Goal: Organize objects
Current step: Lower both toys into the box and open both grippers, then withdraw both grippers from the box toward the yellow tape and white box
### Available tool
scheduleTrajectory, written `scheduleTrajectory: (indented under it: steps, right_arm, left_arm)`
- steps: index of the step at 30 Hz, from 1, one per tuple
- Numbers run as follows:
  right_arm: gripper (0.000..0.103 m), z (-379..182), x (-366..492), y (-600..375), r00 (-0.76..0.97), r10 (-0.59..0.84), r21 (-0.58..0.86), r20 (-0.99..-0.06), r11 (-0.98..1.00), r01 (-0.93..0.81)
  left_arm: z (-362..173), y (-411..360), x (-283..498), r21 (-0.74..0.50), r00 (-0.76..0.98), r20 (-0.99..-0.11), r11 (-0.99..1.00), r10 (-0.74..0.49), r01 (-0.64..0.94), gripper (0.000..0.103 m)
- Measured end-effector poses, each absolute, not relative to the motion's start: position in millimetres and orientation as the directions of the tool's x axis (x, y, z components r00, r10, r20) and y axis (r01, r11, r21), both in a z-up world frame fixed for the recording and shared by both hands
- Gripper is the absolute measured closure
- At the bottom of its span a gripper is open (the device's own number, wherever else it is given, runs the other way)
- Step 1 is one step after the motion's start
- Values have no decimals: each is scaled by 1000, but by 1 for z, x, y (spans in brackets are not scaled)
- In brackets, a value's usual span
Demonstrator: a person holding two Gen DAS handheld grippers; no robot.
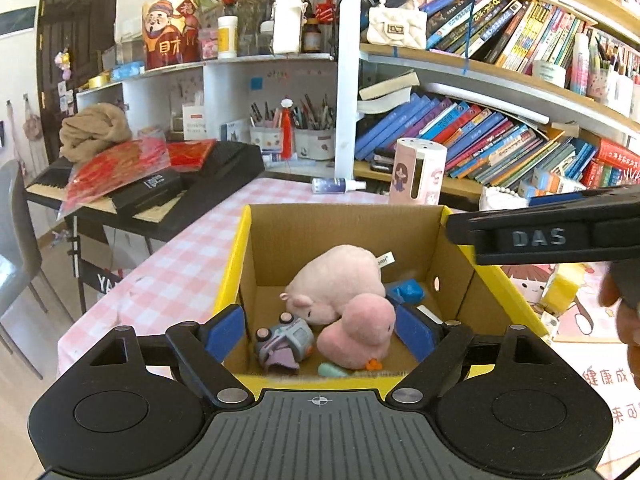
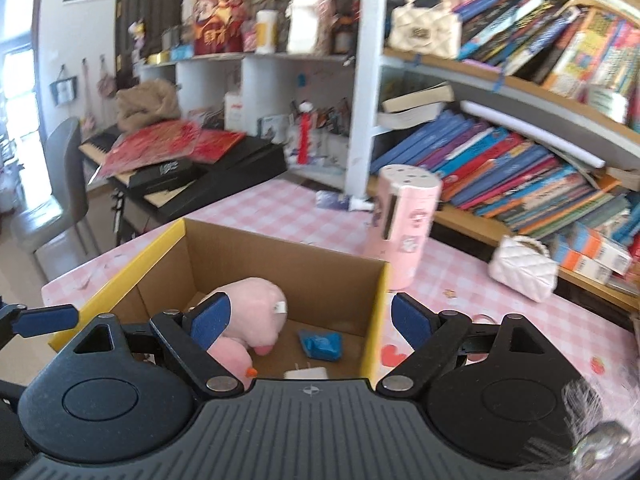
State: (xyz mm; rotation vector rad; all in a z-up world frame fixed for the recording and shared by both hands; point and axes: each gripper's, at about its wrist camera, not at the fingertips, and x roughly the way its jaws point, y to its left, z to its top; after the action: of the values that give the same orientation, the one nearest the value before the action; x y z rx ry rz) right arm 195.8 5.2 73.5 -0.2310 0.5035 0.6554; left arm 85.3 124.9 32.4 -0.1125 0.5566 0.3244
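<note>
A cardboard box (image 1: pixel 344 224) with a yellow rim sits on the pink checked table. Inside lie a pale pink plush pig (image 1: pixel 340 280), a pink plush duck (image 1: pixel 360 334), a grey toy car (image 1: pixel 286 340), a blue packet (image 1: pixel 406 292) and a small teal item (image 1: pixel 332 370). My left gripper (image 1: pixel 320 330) is open and empty, just above the box's near rim. The right gripper's body (image 1: pixel 560 236) crosses above the box's right wall. In the right wrist view my right gripper (image 2: pixel 310 322) is open and empty over the box (image 2: pixel 280 256), above the pig (image 2: pixel 252 304), blue packet (image 2: pixel 320 344) and a white charger (image 2: pixel 306 372).
A pink cylindrical holder (image 1: pixel 418 170) and a spray bottle (image 1: pixel 338 185) stand behind the box. A white quilted purse (image 2: pixel 524 266) lies at the right by the bookshelves (image 1: pixel 500 128). A keyboard (image 1: pixel 160 192) with red packets is at the left. A yellow sponge (image 1: pixel 560 286) lies right of the box.
</note>
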Motion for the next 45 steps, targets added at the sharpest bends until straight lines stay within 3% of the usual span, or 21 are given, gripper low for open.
scheduleTrajectory:
  steps: [7,23,45]
  right_arm:
    - [16,69,162,-23,719,472,-48,-511,819,-571]
    - [16,21,60,-56,682,387,-71,-620,838,-540]
    - [16,-2,6,-85,667,304,-48,-681,890,-454]
  left_arm:
    - [31,120,57,-14,795,-538,940,280,-340,13]
    - [15,108,-15,-11,733,-613,924,296,-382,8]
    - [-1,79,-51,31,707,-678,969,201,-246,7]
